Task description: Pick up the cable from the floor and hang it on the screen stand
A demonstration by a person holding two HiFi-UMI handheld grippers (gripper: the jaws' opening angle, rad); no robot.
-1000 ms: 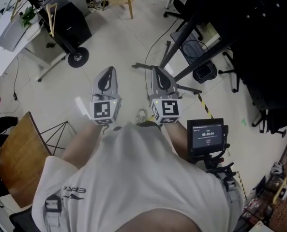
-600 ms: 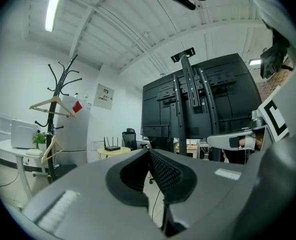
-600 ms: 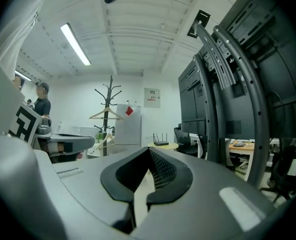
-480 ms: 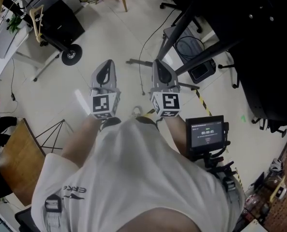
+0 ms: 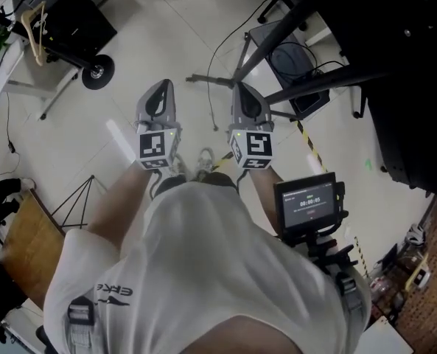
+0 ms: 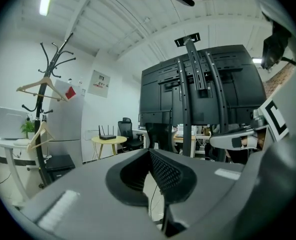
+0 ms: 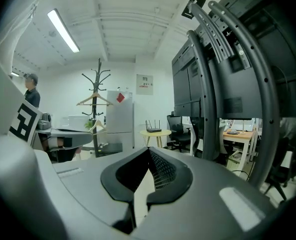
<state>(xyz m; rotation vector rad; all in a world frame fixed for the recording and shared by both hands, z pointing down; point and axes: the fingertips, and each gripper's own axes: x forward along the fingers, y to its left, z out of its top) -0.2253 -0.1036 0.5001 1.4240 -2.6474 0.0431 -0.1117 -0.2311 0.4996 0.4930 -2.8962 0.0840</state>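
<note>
Evidently the cable (image 5: pixel 212 65) lay on the floor (image 5: pixel 130 65) just beyond both grippers, near the stand (image 5: pixel 273 39); left gripper (image 5: pixel 161 88) and right gripper (image 5: pixel 245 88) pointed forward, jaws together, empty, probably ahead of a reach.

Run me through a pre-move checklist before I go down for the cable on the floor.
1. Left gripper open for a grasp: not ok, jaws together, nothing between them.
2. Right gripper open: not ok, jaws together, empty.
3. Cable located: ok, a thin black line on the floor ahead of both grippers.
4. Cable contacted: not ok, neither gripper touches it.
5. Screen stand in view: ok, ahead and to the right.
6. Hanging spot on the stand: cannot tell.
</note>
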